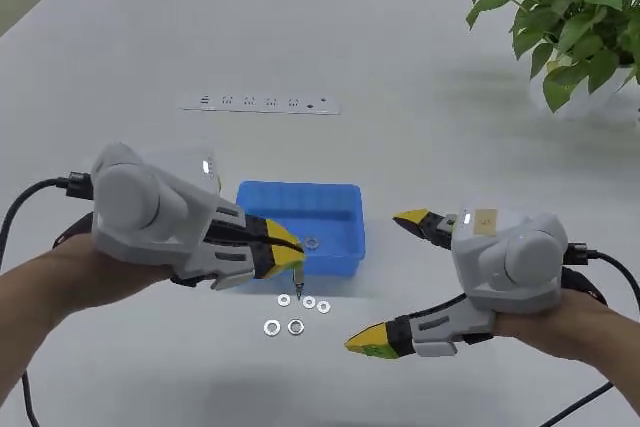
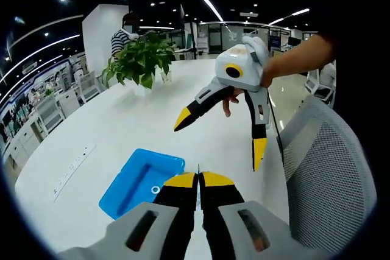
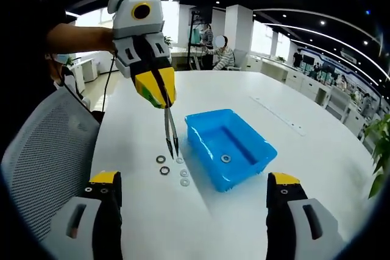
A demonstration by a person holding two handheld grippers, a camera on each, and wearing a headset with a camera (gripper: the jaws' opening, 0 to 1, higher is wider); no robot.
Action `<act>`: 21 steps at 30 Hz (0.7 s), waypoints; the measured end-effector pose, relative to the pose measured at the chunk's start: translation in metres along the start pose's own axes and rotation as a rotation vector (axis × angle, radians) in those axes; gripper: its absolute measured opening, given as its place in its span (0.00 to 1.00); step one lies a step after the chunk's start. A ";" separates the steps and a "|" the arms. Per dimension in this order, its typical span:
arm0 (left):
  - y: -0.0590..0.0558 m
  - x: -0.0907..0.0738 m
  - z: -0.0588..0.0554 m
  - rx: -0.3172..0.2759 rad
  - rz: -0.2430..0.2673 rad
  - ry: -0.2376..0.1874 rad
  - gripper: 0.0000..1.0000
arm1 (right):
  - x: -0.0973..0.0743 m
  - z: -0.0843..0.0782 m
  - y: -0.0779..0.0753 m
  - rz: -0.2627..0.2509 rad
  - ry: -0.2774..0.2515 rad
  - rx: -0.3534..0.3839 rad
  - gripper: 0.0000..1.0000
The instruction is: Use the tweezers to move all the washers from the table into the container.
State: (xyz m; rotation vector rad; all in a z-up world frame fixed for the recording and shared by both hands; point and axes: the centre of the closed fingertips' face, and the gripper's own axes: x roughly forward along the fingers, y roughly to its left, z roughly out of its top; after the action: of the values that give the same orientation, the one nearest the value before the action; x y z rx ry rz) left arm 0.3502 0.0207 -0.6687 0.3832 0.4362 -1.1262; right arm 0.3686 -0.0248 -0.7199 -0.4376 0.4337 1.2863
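so the left gripper was clamped on the tweezers, prongs nearly together just above 5 washers on the table beside the blue container, couldn't tell if they'd pinched anything, 1 washer sat inside, right gripper gaped wide.

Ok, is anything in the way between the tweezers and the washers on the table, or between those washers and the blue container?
Nothing visible. The tweezers have their tips right by the washers, which lie on bare table beside the container. The open right gripper stands off to the side.
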 end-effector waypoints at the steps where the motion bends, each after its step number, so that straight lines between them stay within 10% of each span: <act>1: -0.002 0.000 -0.001 -0.002 -0.004 -0.001 0.05 | 0.001 -0.001 0.001 0.002 0.001 0.001 1.00; 21: -0.015 0.008 -0.016 -0.021 -0.042 0.022 0.05 | 0.005 -0.011 0.010 0.025 0.041 0.000 0.99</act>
State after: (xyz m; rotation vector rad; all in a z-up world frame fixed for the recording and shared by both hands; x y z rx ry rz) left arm 0.3368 0.0162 -0.6875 0.3693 0.4773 -1.1584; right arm 0.3594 -0.0241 -0.7326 -0.4608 0.4752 1.3036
